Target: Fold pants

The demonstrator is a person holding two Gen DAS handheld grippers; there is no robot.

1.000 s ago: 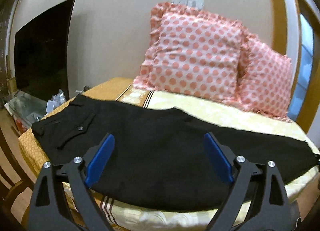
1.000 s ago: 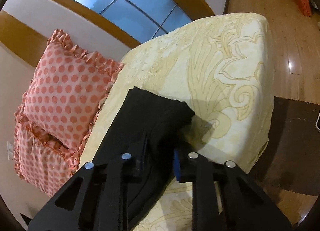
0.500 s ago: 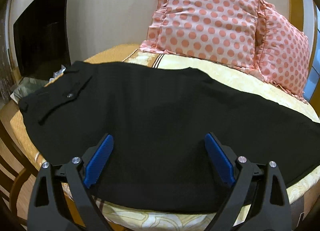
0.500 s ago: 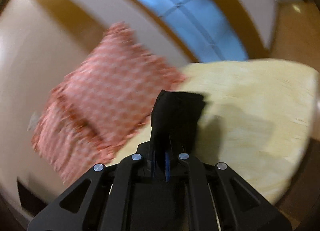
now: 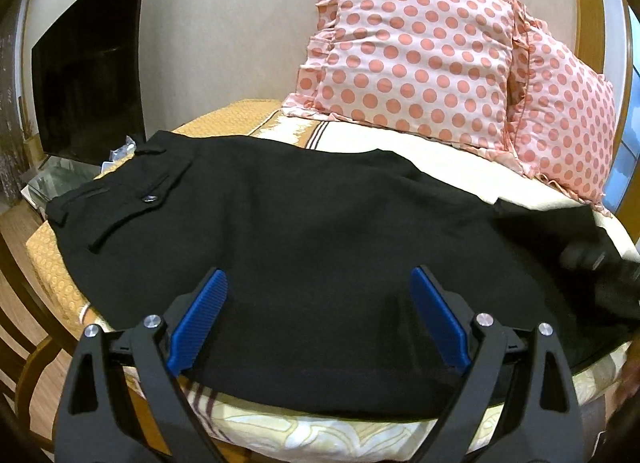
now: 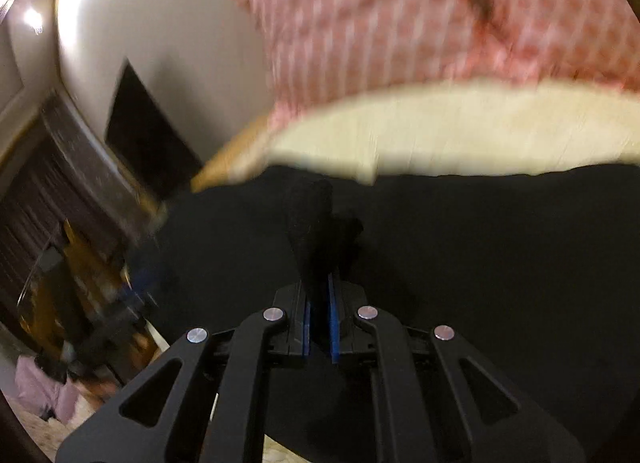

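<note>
The black pants [image 5: 320, 247] lie spread across the cream, floral-patterned bed [image 5: 440, 151], filling the middle of the left wrist view, with the waistband and a buttoned back pocket [image 5: 132, 199] toward nine o'clock. The left gripper [image 5: 318, 319] hovers over the near edge of the fabric at six o'clock, its blue-padded fingers [image 5: 200, 319] spread wide with nothing between them. At three o'clock in that view a doubled-over part of the pants [image 5: 568, 223] rises off the bed beside a dark, blurred shape that cannot be made out clearly. In the right wrist view, which is smeared by motion, the right gripper [image 6: 319, 303] has its blue pads [image 6: 334, 323] pressed together on a bunched fold of the pants [image 6: 308, 231], and that pinched cloth stands up from the jaws toward twelve o'clock above the rest of the black fabric. Two pink polka-dot pillows with ruffled edges [image 5: 420, 59] lean against the beige wall at twelve to two o'clock in the left view, resting on the far side of the bed, apart from the pants. A dark television screen [image 5: 88, 87] stands at ten o'clock, and an orange patterned cover [image 5: 52, 263] shows under the waistband end at eight o'clock.
</note>
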